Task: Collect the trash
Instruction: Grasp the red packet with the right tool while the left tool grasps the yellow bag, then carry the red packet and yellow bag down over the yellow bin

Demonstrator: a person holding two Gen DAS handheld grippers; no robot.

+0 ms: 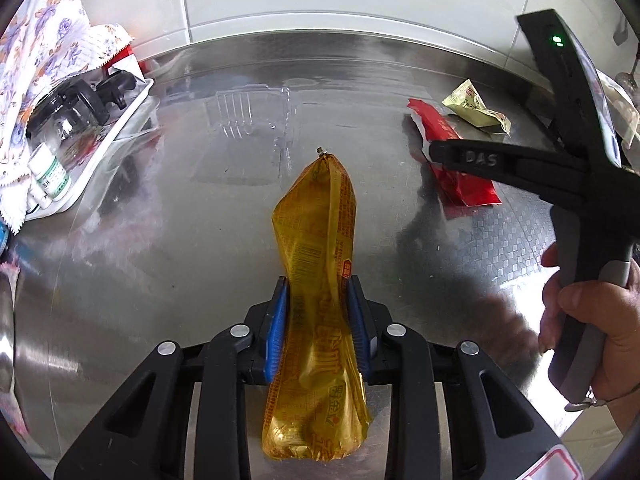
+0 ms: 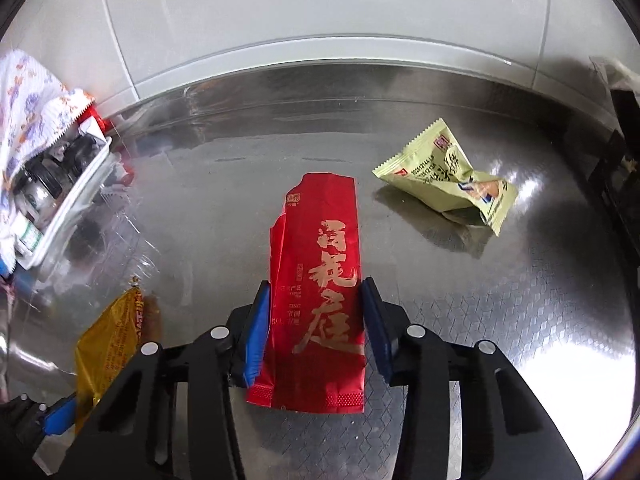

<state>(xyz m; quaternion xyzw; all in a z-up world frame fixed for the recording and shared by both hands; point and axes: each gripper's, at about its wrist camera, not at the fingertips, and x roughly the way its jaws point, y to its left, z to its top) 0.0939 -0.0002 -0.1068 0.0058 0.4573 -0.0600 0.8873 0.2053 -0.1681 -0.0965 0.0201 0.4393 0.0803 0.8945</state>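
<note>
My left gripper [image 1: 318, 292] is shut on a yellow-gold sausage wrapper [image 1: 316, 264], its blue pads pressed on both sides. The wrapper also shows in the right wrist view [image 2: 110, 344] at lower left. A red wrapper with gold characters [image 2: 320, 280] lies flat on the steel counter between the fingers of my right gripper [image 2: 316, 292]; the jaws stand open around it, the left pad touching it, the right pad just apart. In the left wrist view the right gripper [image 1: 436, 150] hangs over the red wrapper [image 1: 460, 184]. A crumpled pale green wrapper [image 2: 444, 184] lies to the right, also in the left wrist view [image 1: 476, 110].
A white tray [image 1: 120, 128] with bottles and a black-lidded jar stands at the left under a floral cloth [image 1: 40, 48]. A clear plastic container [image 1: 248, 120] lies mid-counter. The white tiled wall [image 2: 320, 20] bounds the far edge. Dark objects stand at the far right [image 2: 616, 184].
</note>
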